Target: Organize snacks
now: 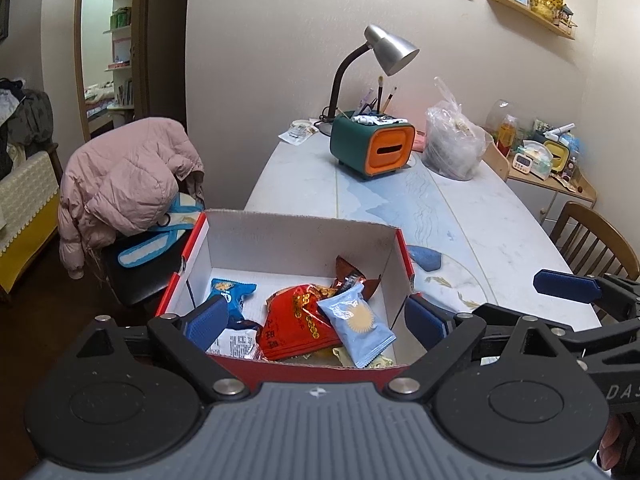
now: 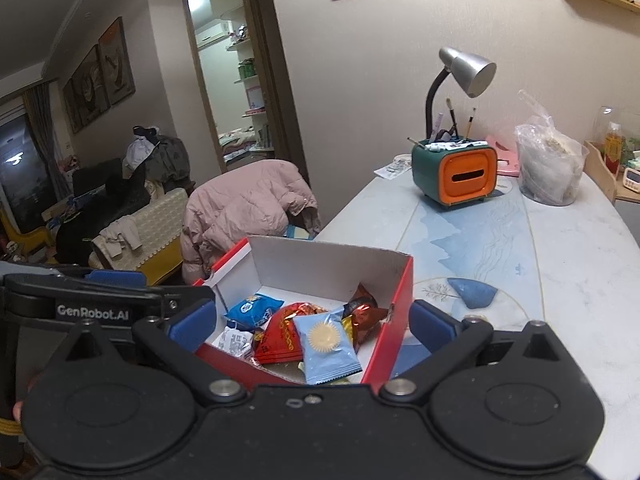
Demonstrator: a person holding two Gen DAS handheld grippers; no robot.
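Ahead of both grippers: red box holding snack packets.
Left gripper: tilted downward, jaws spread, empty (box between them).
Right gripper: tilted downward, spread, empty.

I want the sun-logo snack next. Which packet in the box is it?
The pale blue packet with the round yellow sun print, lying on top of the red packet; the darker blue packet lies apart, leftward.

One red box holds five visible snack packets: one light blue, one red, one dark blue, one brown foil and one white; two hand-held grippers, one lamp, one tissue box
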